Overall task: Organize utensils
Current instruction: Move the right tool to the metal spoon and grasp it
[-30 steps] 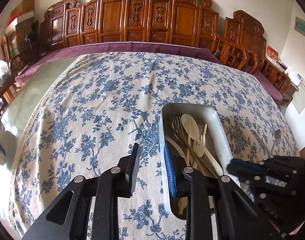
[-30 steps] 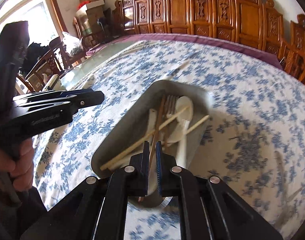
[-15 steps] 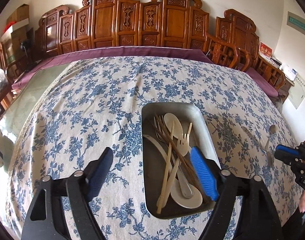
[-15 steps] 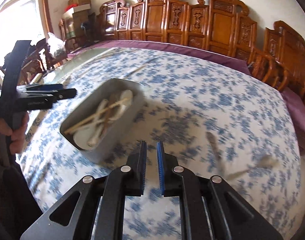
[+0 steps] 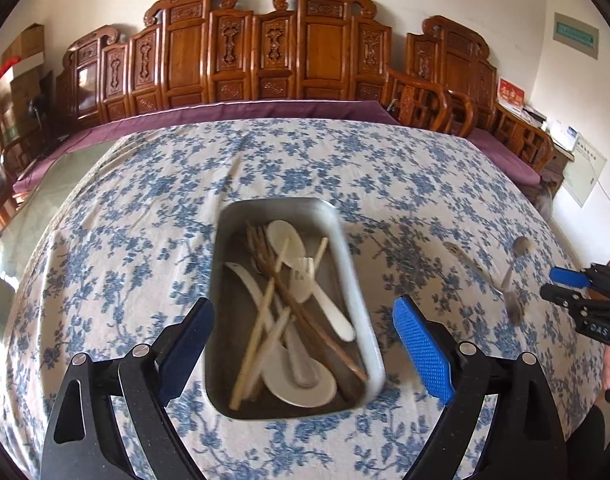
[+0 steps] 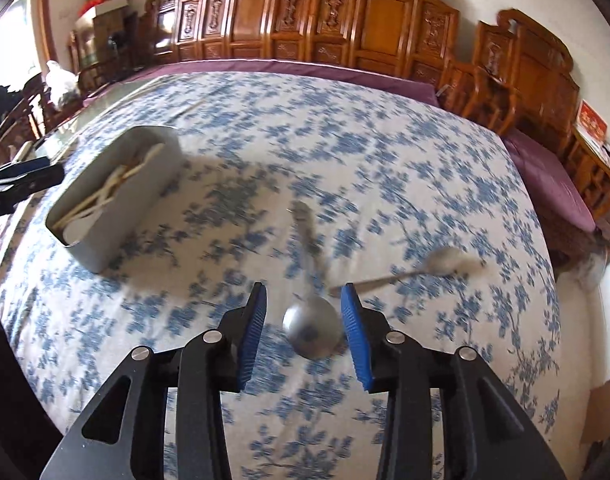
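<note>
Left wrist view, right tool (image 5: pixel 563 284) lettering, perhaps "DAS"

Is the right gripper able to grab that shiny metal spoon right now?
Probably yes. The right gripper is opening, its pads either side of the metal spoon bowl without touching. Nothing lies on the tablecloth between them.

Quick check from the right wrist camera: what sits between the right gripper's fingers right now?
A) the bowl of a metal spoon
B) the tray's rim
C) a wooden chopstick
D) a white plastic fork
A: the metal spoon lies on the tablecloth with its bowl between the opening jaws of the right gripper, untouched by the pads.
</note>
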Demonstrator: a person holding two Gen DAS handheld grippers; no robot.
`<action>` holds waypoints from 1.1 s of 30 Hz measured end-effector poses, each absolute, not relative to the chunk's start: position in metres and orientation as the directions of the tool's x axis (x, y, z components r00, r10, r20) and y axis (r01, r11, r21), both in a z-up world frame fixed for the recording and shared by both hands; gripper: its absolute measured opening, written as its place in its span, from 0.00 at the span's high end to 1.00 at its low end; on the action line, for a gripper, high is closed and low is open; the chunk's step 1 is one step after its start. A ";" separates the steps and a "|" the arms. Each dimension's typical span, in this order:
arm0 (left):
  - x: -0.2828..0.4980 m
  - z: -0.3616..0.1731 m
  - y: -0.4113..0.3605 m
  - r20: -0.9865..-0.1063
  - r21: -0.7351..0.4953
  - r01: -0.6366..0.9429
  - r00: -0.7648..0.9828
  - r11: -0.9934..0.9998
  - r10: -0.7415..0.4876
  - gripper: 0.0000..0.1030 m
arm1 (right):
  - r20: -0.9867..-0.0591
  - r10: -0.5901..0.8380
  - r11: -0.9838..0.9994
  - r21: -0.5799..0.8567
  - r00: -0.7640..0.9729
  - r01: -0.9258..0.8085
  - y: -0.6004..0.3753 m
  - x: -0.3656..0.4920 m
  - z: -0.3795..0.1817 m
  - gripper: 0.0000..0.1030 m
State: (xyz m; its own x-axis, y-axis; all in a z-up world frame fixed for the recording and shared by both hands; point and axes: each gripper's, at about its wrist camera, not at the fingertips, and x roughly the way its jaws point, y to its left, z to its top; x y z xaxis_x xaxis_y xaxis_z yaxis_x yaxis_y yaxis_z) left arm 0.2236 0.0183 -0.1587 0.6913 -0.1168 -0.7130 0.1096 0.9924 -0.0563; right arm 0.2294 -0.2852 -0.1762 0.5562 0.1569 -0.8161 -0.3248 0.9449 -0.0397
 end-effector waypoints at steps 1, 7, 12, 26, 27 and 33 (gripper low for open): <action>0.222 -0.159 0.014 -0.712 -0.054 0.117 0.692 0.992 -0.120 0.15 | -0.820 0.154 0.948 -0.035 0.552 -0.316 -0.289 0.231 -0.179 0.60; 0.211 -0.160 -0.012 -0.711 -0.053 0.150 0.688 0.987 -0.143 0.15 | -0.835 0.153 0.963 0.007 0.528 -0.268 -0.311 0.248 -0.195 0.60; 0.208 -0.164 -0.025 -0.718 -0.053 0.135 0.684 0.989 -0.132 0.15 | -0.838 0.105 0.980 -0.004 0.536 -0.199 -0.336 0.273 -0.208 0.50; 0.216 -0.180 -0.079 -0.767 -0.047 0.124 0.631 0.991 -0.116 0.15 | -0.857 0.068 0.997 0.035 0.510 -0.074 -0.392 0.341 -0.241 0.46; 0.217 -0.181 -0.083 -0.771 -0.047 0.124 0.626 0.991 -0.115 0.15 | -0.860 0.068 0.996 0.030 0.506 -0.082 -0.391 0.343 -0.244 0.46; 0.224 -0.187 -0.107 -0.785 -0.031 0.124 0.611 0.992 -0.101 0.15 | -0.853 0.048 0.994 -0.012 0.520 -0.111 -0.390 0.349 -0.248 0.62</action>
State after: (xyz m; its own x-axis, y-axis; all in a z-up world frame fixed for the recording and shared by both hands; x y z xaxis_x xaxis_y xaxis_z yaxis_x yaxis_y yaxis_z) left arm 0.2245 -0.1069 -0.1874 0.6106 -0.1007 -0.7855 0.1240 0.9918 -0.0307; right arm 0.3492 -0.3901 -0.2477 0.5202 0.0483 -0.8527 -0.1111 0.9937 -0.0115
